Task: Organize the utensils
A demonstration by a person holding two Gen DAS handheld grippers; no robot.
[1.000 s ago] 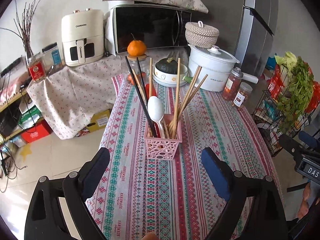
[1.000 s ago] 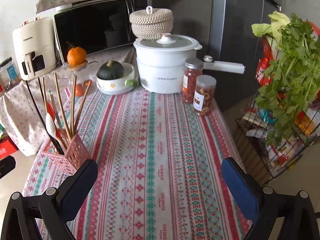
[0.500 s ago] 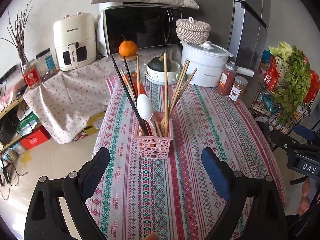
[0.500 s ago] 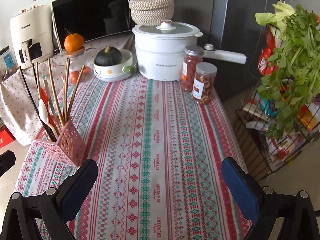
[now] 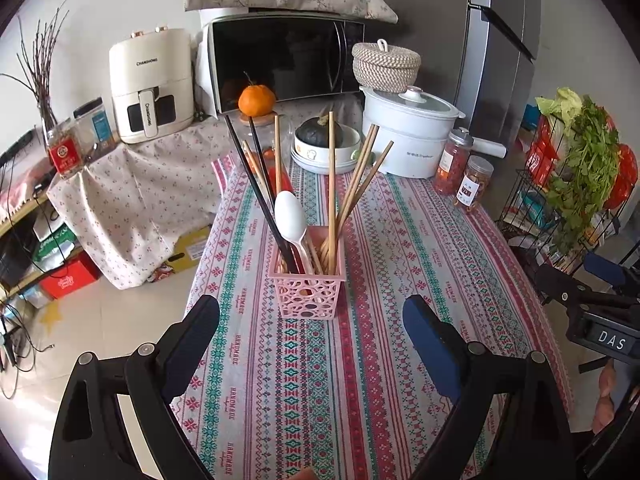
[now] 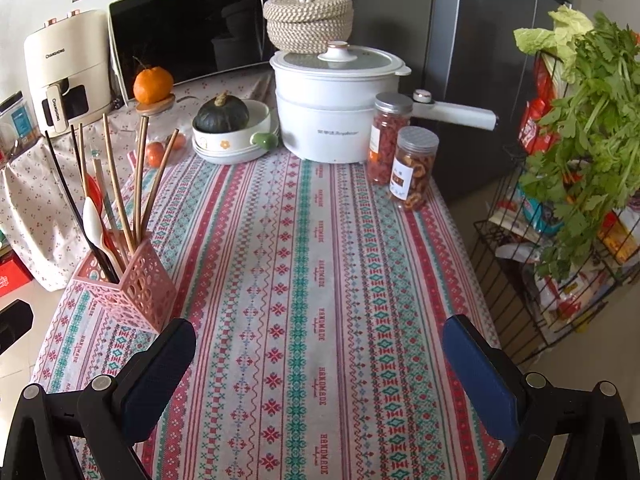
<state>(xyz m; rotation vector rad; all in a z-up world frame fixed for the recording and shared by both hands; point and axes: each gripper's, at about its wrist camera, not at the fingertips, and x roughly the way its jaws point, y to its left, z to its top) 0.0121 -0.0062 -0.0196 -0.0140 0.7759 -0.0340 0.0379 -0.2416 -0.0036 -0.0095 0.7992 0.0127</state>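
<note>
A pink perforated utensil holder (image 5: 307, 294) stands on the patterned tablecloth (image 5: 320, 380). It holds wooden chopsticks (image 5: 331, 184), black chopsticks (image 5: 256, 192) and a white spoon (image 5: 291, 216). My left gripper (image 5: 312, 332) is open and empty, just in front of the holder and above the cloth. The holder also shows at the left of the right wrist view (image 6: 132, 286). My right gripper (image 6: 318, 350) is open and empty over the bare middle of the cloth (image 6: 320, 280), to the right of the holder.
At the table's far end stand a white pot (image 6: 334, 108), two jars (image 6: 414, 168) and a bowl with a green squash (image 6: 230, 128). A wire rack with greens (image 6: 580, 152) stands at the right. A microwave (image 5: 286, 60) and air fryer (image 5: 150, 84) sit behind.
Both grippers have drawn back from the holder and risen a little, so the holder looks smaller and lower. Both stay open and empty. Nothing on the table has moved.
</note>
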